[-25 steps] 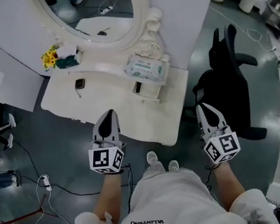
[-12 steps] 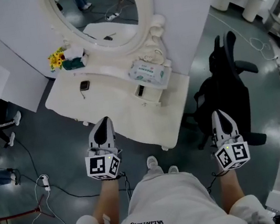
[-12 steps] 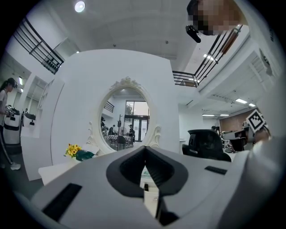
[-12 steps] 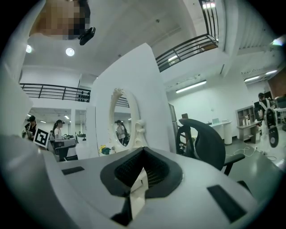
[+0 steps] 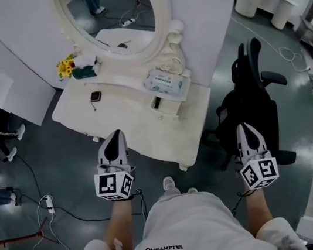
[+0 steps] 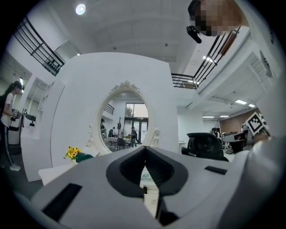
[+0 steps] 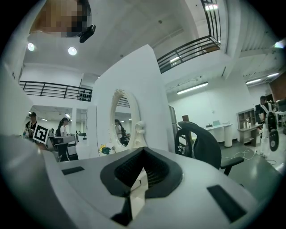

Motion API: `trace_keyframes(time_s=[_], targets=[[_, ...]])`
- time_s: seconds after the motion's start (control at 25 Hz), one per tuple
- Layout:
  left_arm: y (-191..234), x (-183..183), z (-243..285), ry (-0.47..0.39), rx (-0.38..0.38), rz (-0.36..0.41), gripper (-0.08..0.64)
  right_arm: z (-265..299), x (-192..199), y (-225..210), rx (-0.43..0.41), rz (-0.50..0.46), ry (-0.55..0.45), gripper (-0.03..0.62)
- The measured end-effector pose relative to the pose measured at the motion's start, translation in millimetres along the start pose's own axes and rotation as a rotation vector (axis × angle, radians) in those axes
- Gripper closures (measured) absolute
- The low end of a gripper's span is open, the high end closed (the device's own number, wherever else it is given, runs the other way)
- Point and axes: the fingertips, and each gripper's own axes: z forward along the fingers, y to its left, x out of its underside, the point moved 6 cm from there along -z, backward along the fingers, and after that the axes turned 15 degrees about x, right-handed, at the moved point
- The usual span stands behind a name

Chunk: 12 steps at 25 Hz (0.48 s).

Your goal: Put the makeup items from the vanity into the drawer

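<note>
Yellow flowers (image 5: 64, 65) sit at the far left of the white vanity (image 5: 146, 134). A small dark makeup thing (image 5: 96, 96) lies on the top, near them. The left gripper (image 5: 117, 136) is at the vanity's near edge, its jaws closed tight with nothing in them. A wipes pack (image 5: 164, 82) lies by the mirror (image 5: 116, 9), with the drawer (image 5: 162, 104) just in front of it. The right gripper (image 5: 244, 127) is off the vanity, over the black chair (image 5: 255, 93). It is closed and empty too.
</note>
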Motion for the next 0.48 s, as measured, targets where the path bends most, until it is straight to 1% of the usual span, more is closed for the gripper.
trace_keyframes(time_s=[0.48], targets=[[-8.1, -1.0, -3.0, 0.010, 0.011, 0.007, 0.557, -4.8, 0.0, -7.2, 0.011, 0.009, -0.004, 0.583]])
